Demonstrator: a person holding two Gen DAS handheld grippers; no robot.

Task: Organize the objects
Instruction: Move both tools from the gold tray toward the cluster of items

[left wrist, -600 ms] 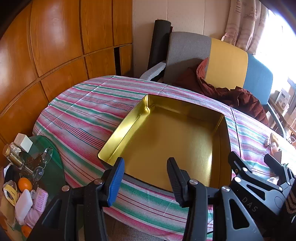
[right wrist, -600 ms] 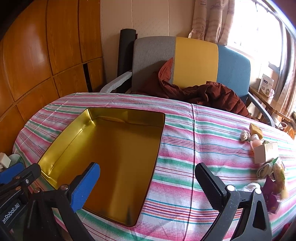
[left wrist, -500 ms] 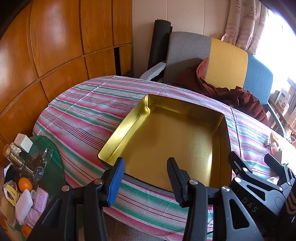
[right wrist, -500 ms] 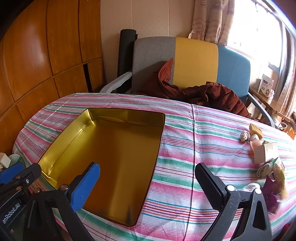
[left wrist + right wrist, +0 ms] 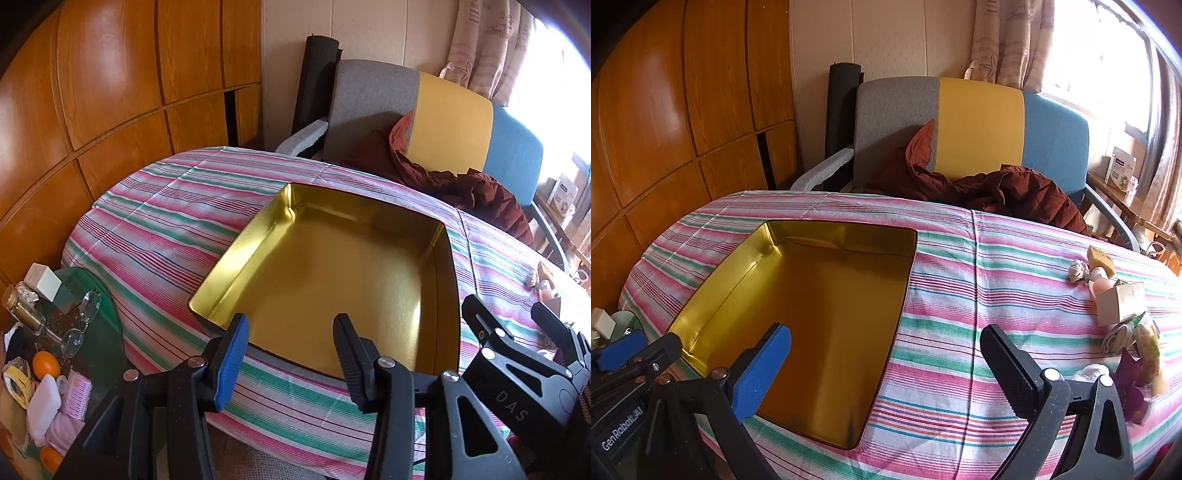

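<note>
Left gripper (image 5: 290, 345): bottom centre of its view – jaws part-spread, nothing between them.
Gold rectangular metal tin (image 5: 812, 317): left-centre of the right view, on the pink-and-green striped tablecloth (image 5: 960, 295).
Right gripper (image 5: 886, 356): bottom centre – jaws spread wide, nothing between them.
Pile of small objects (image 5: 1123, 314): right edge, well apart from the tin.

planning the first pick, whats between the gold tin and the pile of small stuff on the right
Only bare striped tablecloth lies between the gold tin and the pile of small items; the right wrist view shows this.
</note>
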